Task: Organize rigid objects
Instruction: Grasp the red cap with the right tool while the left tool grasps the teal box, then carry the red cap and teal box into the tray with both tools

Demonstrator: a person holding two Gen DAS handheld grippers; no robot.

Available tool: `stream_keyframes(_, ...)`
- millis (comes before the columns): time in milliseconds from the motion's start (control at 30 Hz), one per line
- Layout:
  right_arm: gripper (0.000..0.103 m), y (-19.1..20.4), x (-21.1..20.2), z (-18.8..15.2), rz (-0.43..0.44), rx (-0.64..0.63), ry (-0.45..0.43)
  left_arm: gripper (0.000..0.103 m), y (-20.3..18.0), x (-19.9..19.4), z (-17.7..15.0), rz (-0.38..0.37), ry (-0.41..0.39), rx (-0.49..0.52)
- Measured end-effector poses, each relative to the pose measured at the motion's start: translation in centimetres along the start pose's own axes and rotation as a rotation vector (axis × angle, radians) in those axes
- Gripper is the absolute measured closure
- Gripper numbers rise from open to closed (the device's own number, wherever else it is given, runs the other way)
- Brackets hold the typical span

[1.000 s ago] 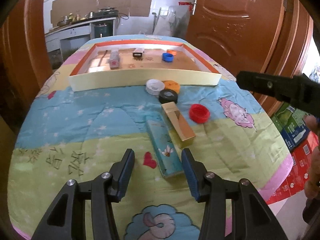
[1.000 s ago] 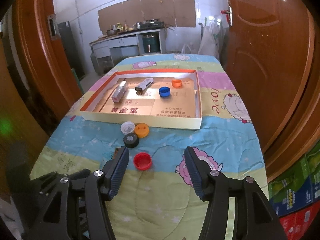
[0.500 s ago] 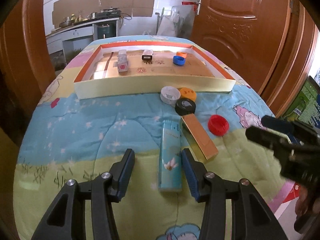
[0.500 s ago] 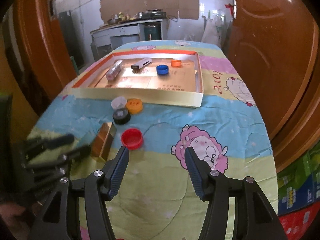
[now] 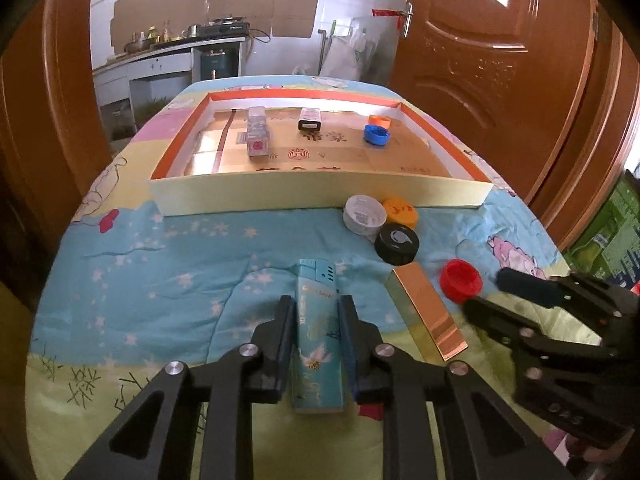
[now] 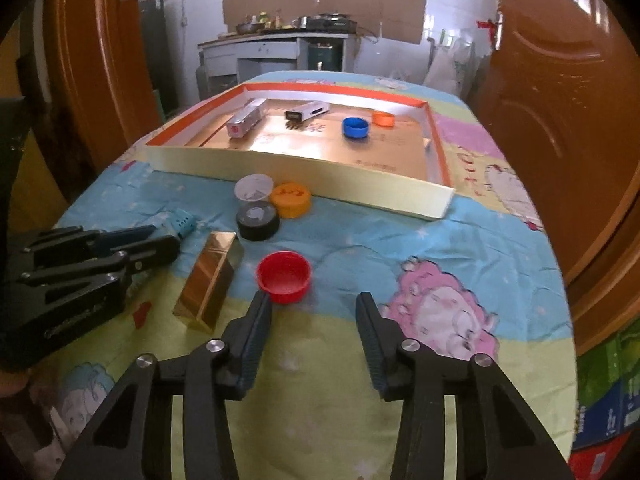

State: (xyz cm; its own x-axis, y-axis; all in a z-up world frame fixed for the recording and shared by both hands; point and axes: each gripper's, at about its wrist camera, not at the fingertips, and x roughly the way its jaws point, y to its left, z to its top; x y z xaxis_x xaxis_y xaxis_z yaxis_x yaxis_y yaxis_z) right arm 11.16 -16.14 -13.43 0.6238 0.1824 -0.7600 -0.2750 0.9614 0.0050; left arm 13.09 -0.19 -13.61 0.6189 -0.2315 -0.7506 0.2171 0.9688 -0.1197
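Note:
My left gripper (image 5: 315,312) is shut on a light-blue box (image 5: 317,320) that lies on the quilt; the box tip also shows in the right wrist view (image 6: 181,220). A gold box (image 5: 426,316) lies just to its right. A red cap (image 6: 284,276) sits just ahead of my open, empty right gripper (image 6: 314,308). Black (image 5: 397,245), white (image 5: 364,214) and orange (image 5: 400,212) caps cluster before the orange-rimmed tray (image 5: 320,196). The tray holds two small boxes (image 5: 257,136), a blue cap (image 5: 376,134) and an orange cap.
The table wears a cartoon quilt (image 5: 160,264). Brown doors (image 5: 500,60) stand close on the right and left. Cartons (image 6: 604,400) are stacked on the floor at the right. A kitchen counter (image 5: 168,52) is far behind.
My left gripper moved forward and closed on the light-blue box. My right gripper moved in towards the red cap, still open.

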Motion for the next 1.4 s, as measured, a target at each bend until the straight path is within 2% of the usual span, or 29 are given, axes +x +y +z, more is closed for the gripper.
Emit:
stream_keyframes(100,0.060,0.9,0.7,0.5,-0.005,-0.034,0.001,0.080,-0.3,0.1,0.0,0.013,0.001,0.028)
stream_keyframes(233,0.063,1.3,1.3,1.1,0.008,-0.041,0.003,0.080,0.1,0.1,0.1,-0.013,0.003,0.006)
stream_keyframes(300,0.073,1.5,1.6,1.4,0.016,-0.039,0.004,0.080,0.3,0.1,0.1,-0.022,0.003,0.002)
stream_keyframes(467,0.073,1.5,1.7,1.9,0.024,-0.017,0.008,0.080,0.7,0.0,0.1,-0.041,0.001,-0.014)
stream_keyframes(700,0.073,0.6,0.2,2.2,0.030,0.043,-0.035,0.080,0.9,-1.1,0.4,-0.035,-0.022,-0.024)
stream_keyframes(1400,0.073,0.5,-3.7,4.6,0.052,0.058,-0.124,0.080,0.8,-5.7,3.6,-0.037,-0.124,-0.026)
